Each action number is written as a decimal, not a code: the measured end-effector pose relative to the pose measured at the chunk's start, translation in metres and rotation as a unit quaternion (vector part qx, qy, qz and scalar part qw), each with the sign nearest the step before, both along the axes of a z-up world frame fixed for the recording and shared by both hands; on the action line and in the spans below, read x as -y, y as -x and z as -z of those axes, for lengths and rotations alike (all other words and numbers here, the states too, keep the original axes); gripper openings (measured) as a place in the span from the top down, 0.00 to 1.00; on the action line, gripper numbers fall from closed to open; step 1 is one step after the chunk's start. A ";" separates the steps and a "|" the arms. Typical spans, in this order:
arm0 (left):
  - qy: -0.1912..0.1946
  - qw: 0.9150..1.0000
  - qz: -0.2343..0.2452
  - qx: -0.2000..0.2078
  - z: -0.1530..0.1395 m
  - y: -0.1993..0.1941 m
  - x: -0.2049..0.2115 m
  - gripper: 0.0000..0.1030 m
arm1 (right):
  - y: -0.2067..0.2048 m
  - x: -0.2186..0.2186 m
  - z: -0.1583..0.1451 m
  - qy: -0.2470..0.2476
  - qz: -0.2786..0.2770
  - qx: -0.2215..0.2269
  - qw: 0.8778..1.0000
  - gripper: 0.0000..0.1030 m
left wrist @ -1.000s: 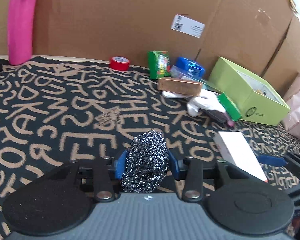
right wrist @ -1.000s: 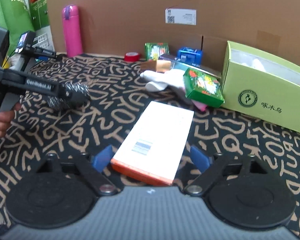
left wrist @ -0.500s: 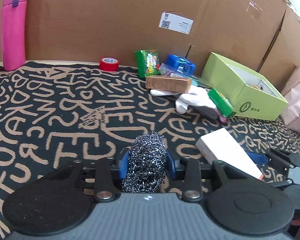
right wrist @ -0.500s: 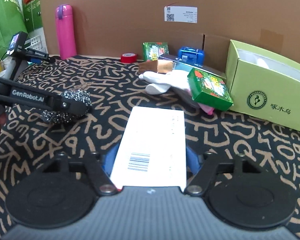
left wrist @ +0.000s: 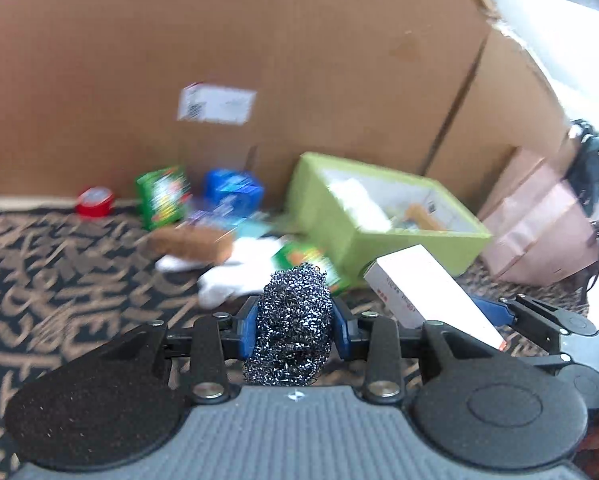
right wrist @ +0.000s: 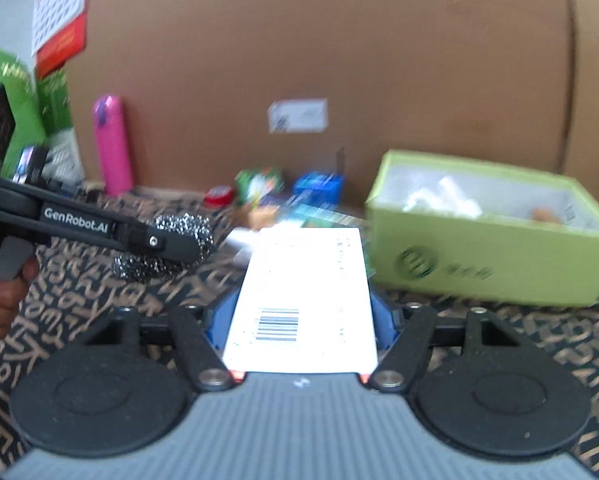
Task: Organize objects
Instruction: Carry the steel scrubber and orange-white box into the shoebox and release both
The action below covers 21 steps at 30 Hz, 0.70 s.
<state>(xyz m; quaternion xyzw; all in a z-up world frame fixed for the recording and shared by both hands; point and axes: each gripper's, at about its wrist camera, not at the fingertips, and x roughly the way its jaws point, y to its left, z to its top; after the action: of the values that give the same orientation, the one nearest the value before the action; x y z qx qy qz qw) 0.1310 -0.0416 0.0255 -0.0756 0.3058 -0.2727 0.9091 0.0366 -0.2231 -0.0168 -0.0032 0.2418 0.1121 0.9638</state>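
Cardboard wall (right wrist: 379,80): brown, large, stands behind everything; a white label is on it.
Table cover (left wrist: 39,300): black cloth with tan letters, under all the things.
Green box (right wrist: 479,256): open on top, white things inside; it stands at the right, near the wall.
Left tongs (left wrist: 292,326): closed on the steel wool ball (left wrist: 293,320); both blue pads press its sides, and it is lifted off the cloth.
Right tongs (right wrist: 299,320): closed on the white carton (right wrist: 305,292); barcode side faces up, its far end points toward the green box.
Pink bottle (right wrist: 111,144): upright, at the left by the wall.
Small packs: green, blue, and a red tape roll (left wrist: 94,201), in front of the wall.
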 end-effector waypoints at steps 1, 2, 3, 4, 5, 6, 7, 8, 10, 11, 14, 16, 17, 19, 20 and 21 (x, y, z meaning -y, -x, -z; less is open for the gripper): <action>0.003 1.000 0.008 0.005 -0.005 -0.003 0.009 0.63 | 0.000 0.008 -0.005 0.001 0.007 0.007 1.000 0.35; 0.006 1.000 0.016 0.010 -0.010 -0.006 0.018 0.63 | -0.002 0.016 -0.010 0.002 0.017 0.014 1.000 0.35; 0.008 1.000 0.021 0.015 -0.015 -0.009 0.029 0.63 | -0.003 0.026 -0.015 0.005 0.027 0.022 0.999 0.35; 0.009 0.999 0.026 0.019 -0.020 -0.012 0.038 0.63 | -0.004 0.034 -0.019 0.008 0.035 0.027 0.999 0.35; 0.011 0.999 0.031 0.021 -0.024 -0.015 0.048 0.63 | -0.006 0.042 -0.022 0.008 0.043 0.032 0.999 0.35; 0.015 0.999 0.036 0.022 -0.028 -0.020 0.058 0.63 | -0.009 0.052 -0.026 0.010 0.052 0.038 0.998 0.35; 0.020 0.999 0.042 0.021 -0.032 -0.024 0.068 0.63 | -0.011 0.059 -0.029 0.014 0.060 0.042 0.997 0.35; 0.025 0.998 0.048 0.019 -0.035 -0.029 0.077 0.63 | -0.015 0.068 -0.033 0.020 0.070 0.047 0.996 0.35; 0.028 0.998 0.053 0.022 -0.040 -0.040 0.098 0.63 | -0.023 0.083 -0.037 0.027 0.085 0.054 0.995 0.35; 0.026 0.998 0.053 0.026 -0.042 -0.045 0.109 0.63 | -0.028 0.091 -0.039 0.028 0.092 0.055 0.994 0.35; 0.027 0.998 0.050 0.026 -0.044 -0.064 0.137 0.63 | -0.046 0.114 -0.042 0.032 0.115 0.057 0.991 0.35; 0.026 0.998 0.046 0.024 -0.042 -0.077 0.153 0.62 | -0.058 0.130 -0.042 0.031 0.125 0.057 0.990 0.35; 0.024 0.999 0.041 0.024 -0.040 -0.084 0.161 0.62 | -0.066 0.137 -0.042 0.030 0.128 0.056 0.990 0.35; 0.018 0.999 0.034 0.021 -0.034 -0.097 0.174 0.62 | -0.081 0.147 -0.038 0.025 0.128 0.053 0.990 0.35; 0.017 0.999 0.030 0.018 -0.030 -0.105 0.180 0.62 | -0.088 0.152 -0.036 0.025 0.129 0.051 0.990 0.35; 0.015 0.999 0.027 0.011 -0.026 -0.112 0.184 0.62 | -0.097 0.157 -0.032 0.027 0.132 0.047 0.990 0.35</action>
<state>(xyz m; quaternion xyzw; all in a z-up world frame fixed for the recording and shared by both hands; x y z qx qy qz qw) 0.2434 -0.2257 0.0519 -0.0783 0.2934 -0.3023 0.9035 0.1340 -0.3801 0.0151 -0.0028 0.1972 -0.0231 0.9801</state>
